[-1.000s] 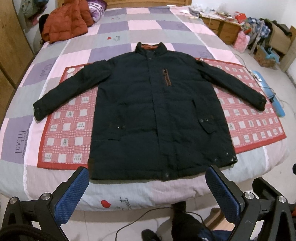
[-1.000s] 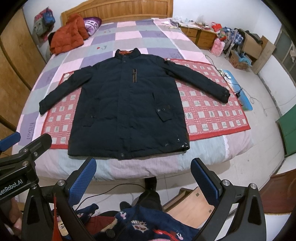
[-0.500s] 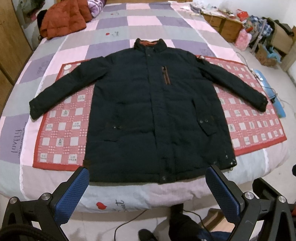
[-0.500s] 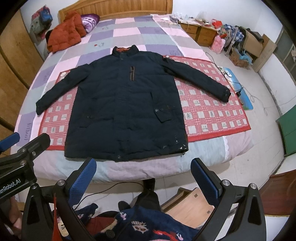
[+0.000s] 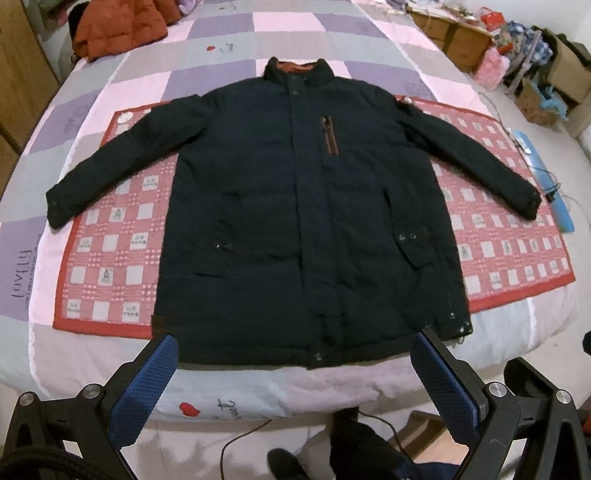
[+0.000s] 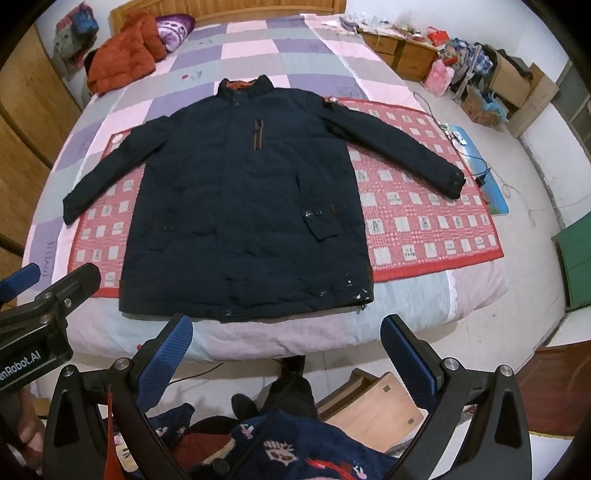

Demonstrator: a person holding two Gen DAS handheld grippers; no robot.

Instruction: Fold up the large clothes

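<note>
A large dark navy jacket (image 5: 303,206) lies flat, front up, on the bed, both sleeves spread outwards, collar at the far end. It also shows in the right wrist view (image 6: 243,206). My left gripper (image 5: 293,354) is open and empty, just short of the jacket's hem at the bed's near edge. My right gripper (image 6: 286,339) is open and empty, further back, over the floor before the bed. The left gripper's body (image 6: 40,306) shows at the left of the right wrist view.
A red checked mat (image 5: 110,258) lies under the jacket on the patchwork bedspread (image 5: 221,33). An orange jacket (image 6: 122,59) lies at the bed's far left. Cluttered drawers and boxes (image 6: 480,66) stand at the right. A cable (image 5: 240,439) runs on the floor.
Both grippers have moved forward towards the bed, so the jacket looks larger and nearer. Both stay open. The jacket has not moved.
</note>
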